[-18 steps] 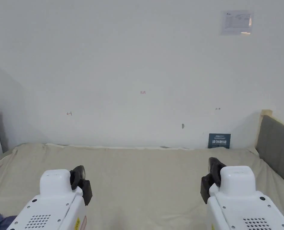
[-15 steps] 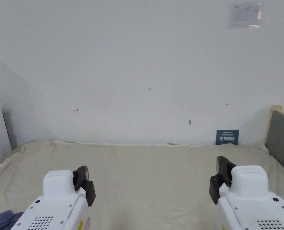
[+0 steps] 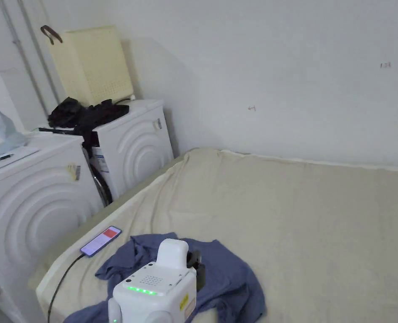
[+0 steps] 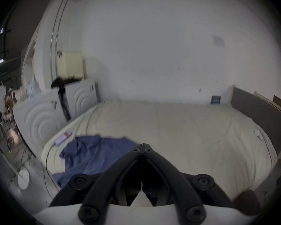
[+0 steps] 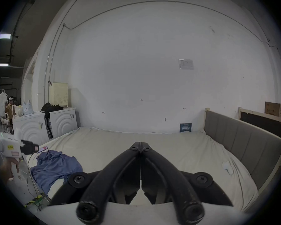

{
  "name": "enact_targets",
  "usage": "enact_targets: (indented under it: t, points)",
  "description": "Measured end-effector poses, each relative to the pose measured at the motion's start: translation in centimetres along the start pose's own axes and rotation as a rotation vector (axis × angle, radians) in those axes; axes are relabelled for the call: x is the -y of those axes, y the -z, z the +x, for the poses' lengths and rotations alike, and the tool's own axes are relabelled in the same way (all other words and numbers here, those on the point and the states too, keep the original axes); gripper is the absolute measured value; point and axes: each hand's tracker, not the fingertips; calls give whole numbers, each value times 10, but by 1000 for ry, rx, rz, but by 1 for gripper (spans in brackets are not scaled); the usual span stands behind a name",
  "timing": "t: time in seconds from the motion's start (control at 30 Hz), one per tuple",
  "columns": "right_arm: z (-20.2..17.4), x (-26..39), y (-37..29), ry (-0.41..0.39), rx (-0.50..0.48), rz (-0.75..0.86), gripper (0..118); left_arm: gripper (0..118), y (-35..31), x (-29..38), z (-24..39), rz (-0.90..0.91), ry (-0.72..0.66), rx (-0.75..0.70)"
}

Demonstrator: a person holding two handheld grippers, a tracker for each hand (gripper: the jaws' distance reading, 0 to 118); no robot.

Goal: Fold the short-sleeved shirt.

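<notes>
reaching stage: crumpled blue short-sleeved shirt (image 3: 219, 273) by the beige-sheeted bed's (image 3: 320, 218) left edge, unfolded. left gripper (image 4: 142, 145) above it, right gripper (image 5: 140, 143) apart, both closed, empty. next: opening, pinching, spreading flat.

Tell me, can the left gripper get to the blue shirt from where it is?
Probably yes. The left gripper hovers right above the blue shirt crumpled on the bed, jaws shut, with nothing between them.

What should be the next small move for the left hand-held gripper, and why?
Probably open the left hand-held gripper and lower it onto the near edge of the blue shirt. Its jaws are closed on nothing, and it hangs over the shirt, which lies crumpled at the corner of the bed beside a phone. The shirt must be spread flat before any fold.
</notes>
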Motion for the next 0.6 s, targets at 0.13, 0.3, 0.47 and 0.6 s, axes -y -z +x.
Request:
enact_targets:
  t: [0.13, 0.3, 0.47, 0.6]
  points:
    - [-1, 17, 25, 7, -7, -50, 0, 0, 51, 33, -41, -153, 0, -80]
    - [-6, 32, 47, 11, -11, -95, 0, 118, 117, 62, -61, -325, 13, -53]
    - [-10, 43, 64, 0, 15, -129, 0, 115, 193, 105, -55, -435, 153, -118]
    - [-11, 50, 72, 8, 13, -160, 0, 105, 213, 133, -58, -514, 142, -123]
